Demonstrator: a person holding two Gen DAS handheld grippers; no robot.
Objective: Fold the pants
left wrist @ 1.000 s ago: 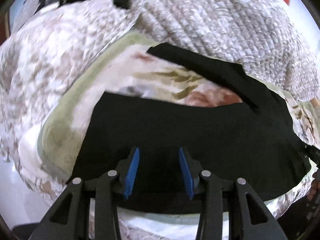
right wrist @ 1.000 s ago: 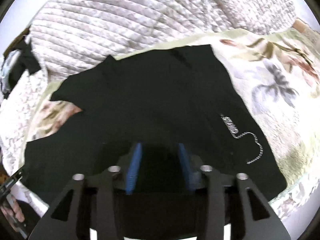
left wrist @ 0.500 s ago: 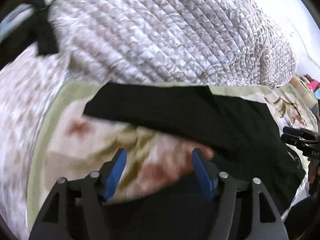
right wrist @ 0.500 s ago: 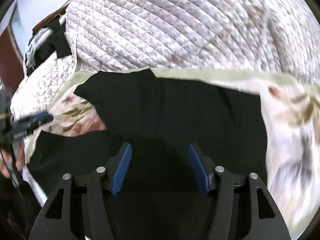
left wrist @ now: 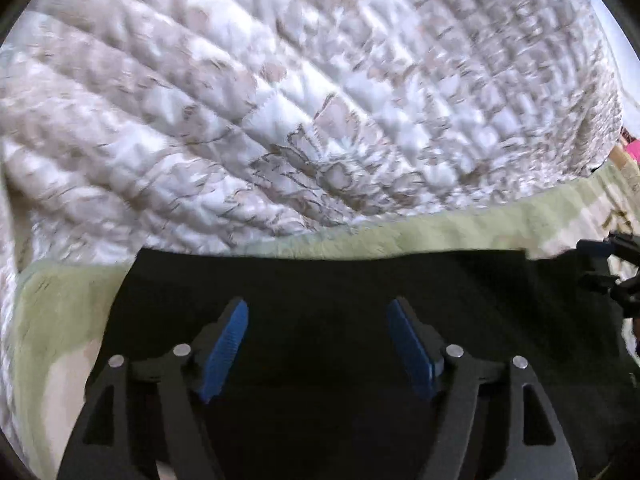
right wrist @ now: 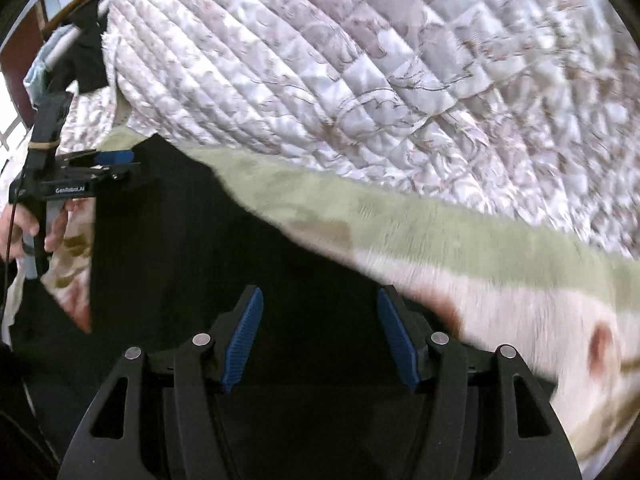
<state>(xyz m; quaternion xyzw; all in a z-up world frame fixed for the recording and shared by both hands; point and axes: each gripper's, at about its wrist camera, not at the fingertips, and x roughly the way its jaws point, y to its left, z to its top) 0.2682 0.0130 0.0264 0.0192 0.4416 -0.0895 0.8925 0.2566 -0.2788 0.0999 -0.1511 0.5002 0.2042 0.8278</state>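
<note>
Black pants (left wrist: 320, 280) lie under 2 empty hand-held grippers (left (left wrist: 318, 340) opening, right (right wrist: 320, 336) wide).

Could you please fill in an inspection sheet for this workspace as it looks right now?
Surface: floral blanket with a green border, spread on a bed.
Job's things: black pants lying flat on the blanket.
Clutter: dark clothes heaped at the far edge.
Grippers: left gripper over the pants, jaws opening, nothing pinched; right gripper open over the pants.
Cables: thin black cable by the person's hand.
Surroundings: quilted bedspread bunched behind.
</note>
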